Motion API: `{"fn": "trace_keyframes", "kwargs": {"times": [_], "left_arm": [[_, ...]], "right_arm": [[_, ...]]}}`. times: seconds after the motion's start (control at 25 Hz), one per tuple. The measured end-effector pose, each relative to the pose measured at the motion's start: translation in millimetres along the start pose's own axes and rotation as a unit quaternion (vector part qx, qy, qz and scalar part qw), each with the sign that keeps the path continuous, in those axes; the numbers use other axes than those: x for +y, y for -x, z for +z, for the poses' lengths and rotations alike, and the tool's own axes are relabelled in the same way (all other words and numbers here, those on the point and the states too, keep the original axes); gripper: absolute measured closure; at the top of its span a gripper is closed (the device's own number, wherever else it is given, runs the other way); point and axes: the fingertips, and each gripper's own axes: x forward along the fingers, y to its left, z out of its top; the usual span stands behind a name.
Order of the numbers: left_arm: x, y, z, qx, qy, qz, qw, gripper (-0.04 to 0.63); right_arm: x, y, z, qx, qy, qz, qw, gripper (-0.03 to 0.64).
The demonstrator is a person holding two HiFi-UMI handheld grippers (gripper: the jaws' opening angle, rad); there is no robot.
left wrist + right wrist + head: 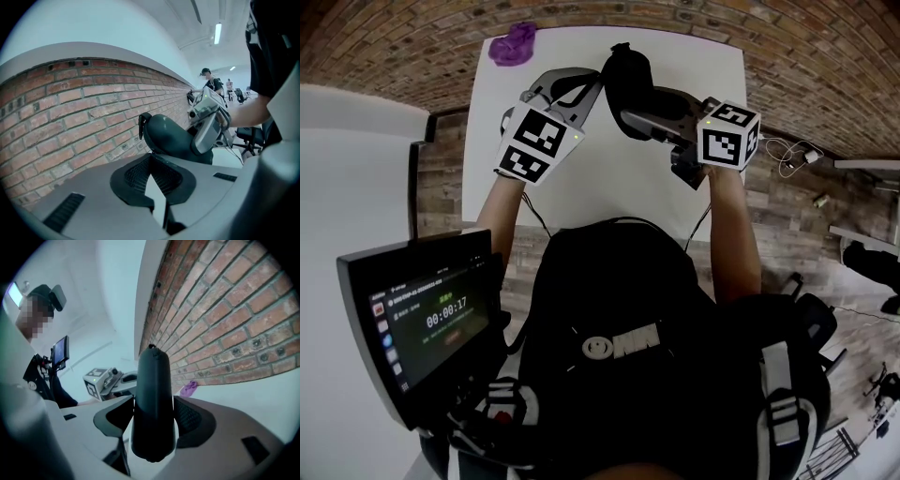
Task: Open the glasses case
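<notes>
The black glasses case (626, 75) is held in the air over the white table (581, 192), closed as far as I can see. My right gripper (642, 114) is shut on it; in the right gripper view the case (152, 380) stands on end between the pads (187, 418) of this gripper (153, 403). My left gripper (592, 86) is shut, its tips (151, 157) meeting right at the case's (171, 136) near edge, below a small black tab (140, 123). Whether anything thin is pinched there is hidden.
A purple object (514, 44) lies at the table's far left corner, by the brick wall (394, 42). A screen (422, 319) is at my lower left. Cables (792, 155) lie on the floor to the right. People stand far off (208, 79).
</notes>
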Motion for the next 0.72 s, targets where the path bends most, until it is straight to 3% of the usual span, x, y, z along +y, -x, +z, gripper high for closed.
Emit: {"fn": "trace_keyframes", "kwargs": {"times": [0.08,0.16,0.28,0.36,0.56,0.64,0.72], "left_arm": [[9,2,4,-0.012,0.045,0.015,0.9988,0.591],[14,4,8,-0.022,0.079,0.029,0.9962,0.591],[20,5,11,-0.027,0.098,0.057,0.9932,0.591],[24,5,12,-0.030,0.102,0.072,0.9916,0.591],[36,7,18,-0.050,0.113,0.127,0.9842,0.591],[42,9,22,-0.059,0.110,0.154,0.9802,0.591],[44,9,26,-0.065,0.108,0.167,0.9778,0.591]], "right_arm": [[-8,9,17,-0.092,-0.036,0.001,0.995,0.358],[-18,19,27,-0.175,-0.085,0.004,0.981,0.339],[-31,27,27,-0.240,-0.147,0.005,0.960,0.253],[-39,30,25,-0.279,-0.200,0.006,0.939,0.208],[-57,26,2,-0.370,-0.380,0.030,0.847,0.183],[-61,23,-2,-0.401,-0.429,0.038,0.809,0.183],[-58,19,3,-0.424,-0.452,0.058,0.783,0.183]]}}
